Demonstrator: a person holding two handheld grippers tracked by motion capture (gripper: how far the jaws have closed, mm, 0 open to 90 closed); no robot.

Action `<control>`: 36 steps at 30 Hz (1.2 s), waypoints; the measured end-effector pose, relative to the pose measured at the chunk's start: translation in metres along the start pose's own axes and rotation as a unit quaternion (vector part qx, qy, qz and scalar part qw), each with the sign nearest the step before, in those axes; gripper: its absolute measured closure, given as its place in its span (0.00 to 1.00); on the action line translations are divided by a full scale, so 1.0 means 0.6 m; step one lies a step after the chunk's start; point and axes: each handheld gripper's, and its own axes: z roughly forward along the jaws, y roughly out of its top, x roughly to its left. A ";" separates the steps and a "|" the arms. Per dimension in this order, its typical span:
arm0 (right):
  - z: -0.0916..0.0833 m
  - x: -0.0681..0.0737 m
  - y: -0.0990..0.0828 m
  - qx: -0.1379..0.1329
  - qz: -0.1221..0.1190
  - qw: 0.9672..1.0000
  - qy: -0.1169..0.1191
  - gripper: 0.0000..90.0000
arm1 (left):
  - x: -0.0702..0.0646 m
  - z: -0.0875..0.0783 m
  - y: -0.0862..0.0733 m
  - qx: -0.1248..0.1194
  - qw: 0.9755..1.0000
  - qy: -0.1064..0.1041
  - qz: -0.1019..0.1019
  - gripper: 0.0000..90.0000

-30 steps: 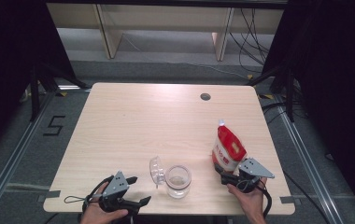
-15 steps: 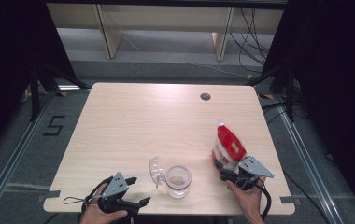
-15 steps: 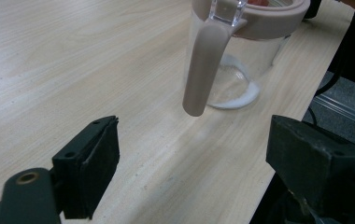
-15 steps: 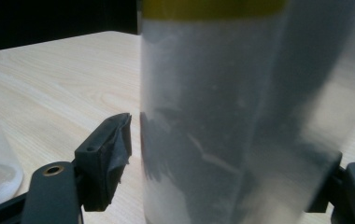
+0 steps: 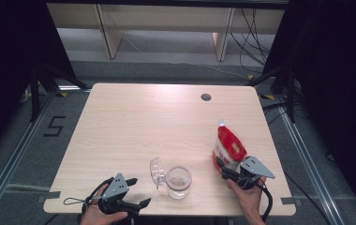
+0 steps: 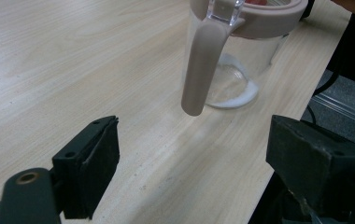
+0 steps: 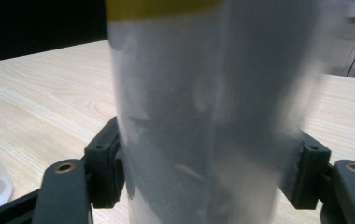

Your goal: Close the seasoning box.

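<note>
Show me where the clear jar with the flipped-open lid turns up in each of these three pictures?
High view: the jar stands near the table's front edge, between the two hands.
Left gripper view: the jar is at top centre, its lid strap hanging down the front.
Right gripper view: a glassy sliver at the lower left edge may be the jar; too little to tell.
Shared landmark: the light wood table.

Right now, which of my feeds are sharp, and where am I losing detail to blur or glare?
High view: sharp on the table, dark at both sides. Left gripper view: crisp on the jar, slight sheen on the wood. Right gripper view: the pouch between the right claw pads is too close, a grey blur.
</note>
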 end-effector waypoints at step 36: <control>0.002 0.000 -0.005 0.004 0.001 1.000 0.009 0.42 | -0.001 0.001 0.001 0.002 1.000 -0.003 0.018 0.19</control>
